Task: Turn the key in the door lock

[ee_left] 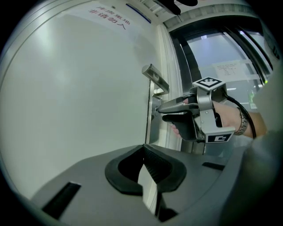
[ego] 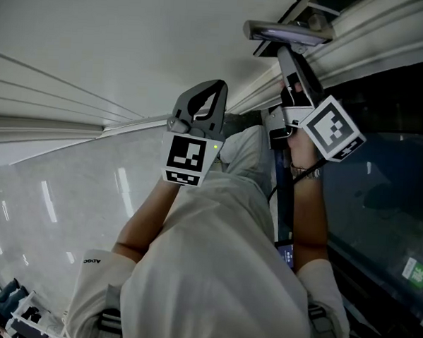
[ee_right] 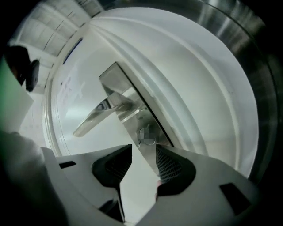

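Observation:
The white door [ee_left: 79, 88] carries a metal lever handle [ee_right: 99, 115] on a long steel plate [ee_right: 132, 119]. Below the lever, in the lock cylinder, sits the small key head [ee_right: 146, 133], blurred and hard to make out. My right gripper [ee_right: 143, 152] is open, its ribbed pads standing apart just short of the key without touching it. The left gripper view shows the right gripper [ee_left: 158, 112] level at the plate, under the handle [ee_left: 155, 78]. My left gripper [ee_left: 143, 170] hangs back from the door with its tips meeting, holding nothing. The head view shows both grippers, left [ego: 214, 87] and right [ego: 282, 54].
A dark glass panel [ego: 380, 181] with a paper notice [ee_left: 227, 70] adjoins the door on the handle side. The door frame [ee_left: 170, 57] runs between them. The person's light sleeves and torso [ego: 213, 271] fill the lower head view, and a glossy floor [ego: 55, 192] lies at left.

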Motion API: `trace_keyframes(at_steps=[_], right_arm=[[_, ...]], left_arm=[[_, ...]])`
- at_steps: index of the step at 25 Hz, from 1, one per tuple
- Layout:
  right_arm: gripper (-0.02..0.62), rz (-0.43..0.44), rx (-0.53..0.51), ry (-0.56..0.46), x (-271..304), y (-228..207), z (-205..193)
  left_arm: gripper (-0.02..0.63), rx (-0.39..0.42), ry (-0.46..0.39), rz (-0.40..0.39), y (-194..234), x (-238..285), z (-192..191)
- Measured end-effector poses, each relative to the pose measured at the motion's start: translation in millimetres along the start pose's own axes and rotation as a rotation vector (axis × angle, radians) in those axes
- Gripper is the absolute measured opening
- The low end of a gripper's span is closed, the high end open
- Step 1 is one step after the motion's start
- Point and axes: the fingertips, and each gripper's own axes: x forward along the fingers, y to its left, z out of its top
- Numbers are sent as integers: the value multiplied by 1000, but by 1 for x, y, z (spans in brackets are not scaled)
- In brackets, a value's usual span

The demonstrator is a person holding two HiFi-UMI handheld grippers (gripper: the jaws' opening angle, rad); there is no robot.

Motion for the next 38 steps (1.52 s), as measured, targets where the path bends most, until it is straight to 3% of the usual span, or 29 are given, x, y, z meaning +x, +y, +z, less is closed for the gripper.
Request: trace_keyframes(at_steps=[5,13,15,18,22,25,36,38], right_arm=[[143,-153,-555,-45,-9,7,17],[143,-340,-1359,23,-5,18,12],[143,-375,-1524,55,-3,18,7],[143,-393,-1665,77,1,15,2],[139,-399,-1751,107,6,11,2],[113,-411,-1740,105,7,11,3],[109,-406,-1416,33,5,14,10],[109,-404,-1408,21,5,14,10]], left_arm=[[8,2,-2,-8,-3,1,0],[8,2,-7,-11,-6,0,2],[8,1,-9,-9,-6,-1,3],[8,0,-5,-10,-5,0,-1],[8,-1,-2,-11,-6,0,-2],[8,-1,-2,-7,-4,0,-1],[8,-5,0,2,0,0,-1],[8,-6,-2,4,0,0,0]])
